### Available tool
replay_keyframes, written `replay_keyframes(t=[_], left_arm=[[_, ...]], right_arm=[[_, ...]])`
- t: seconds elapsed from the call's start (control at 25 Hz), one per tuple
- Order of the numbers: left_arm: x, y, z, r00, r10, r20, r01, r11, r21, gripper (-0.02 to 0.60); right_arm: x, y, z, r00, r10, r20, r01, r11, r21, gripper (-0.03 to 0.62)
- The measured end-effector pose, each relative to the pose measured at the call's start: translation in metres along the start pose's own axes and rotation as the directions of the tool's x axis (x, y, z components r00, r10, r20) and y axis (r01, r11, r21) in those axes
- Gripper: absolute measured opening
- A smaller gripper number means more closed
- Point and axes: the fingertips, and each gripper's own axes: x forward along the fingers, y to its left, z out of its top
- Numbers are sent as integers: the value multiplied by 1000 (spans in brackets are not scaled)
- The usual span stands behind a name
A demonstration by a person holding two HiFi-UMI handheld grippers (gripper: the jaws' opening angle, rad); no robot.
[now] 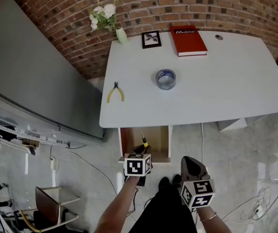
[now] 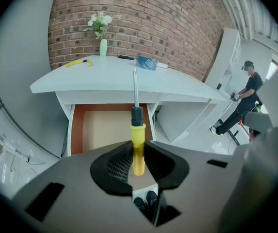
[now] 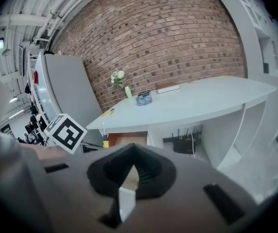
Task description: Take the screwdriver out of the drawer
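In the left gripper view my left gripper [image 2: 138, 161] is shut on a screwdriver [image 2: 138, 144] by its yellow handle. Its black collar and metal shaft point up and away from me. The head view shows that screwdriver [image 1: 144, 142] held over the open wooden drawer [image 1: 123, 141] under the white table, with my left gripper [image 1: 141, 150] just before the drawer's front. The drawer's bottom [image 2: 100, 127] looks bare. To the right and nearer me, my right gripper [image 1: 191, 165] hangs with nothing in it. Its jaws [image 3: 131, 171] stand closed together.
On the white table [image 1: 226, 81] lie yellow pliers [image 1: 114, 92], a tape roll [image 1: 165, 78], a red book [image 1: 188, 39], a framed picture [image 1: 151, 39] and a vase of flowers [image 1: 107, 18]. A grey cabinet [image 1: 27, 81] stands left. A person [image 2: 243, 98] stands far right.
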Motion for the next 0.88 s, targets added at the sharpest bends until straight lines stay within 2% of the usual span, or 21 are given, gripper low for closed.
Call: replay_keyframes(t=[0.6,0.88], left_arm=[[-76,-28,48,984,-43,173,35,998,48,66],[-118,-32,71,959,-46,279,29,997,66,66]], right_arm=[[-23,9,41,998,9,62,-8,1000,-25,2],[-36,21,62,995,22,98,-16,998,-58,2]])
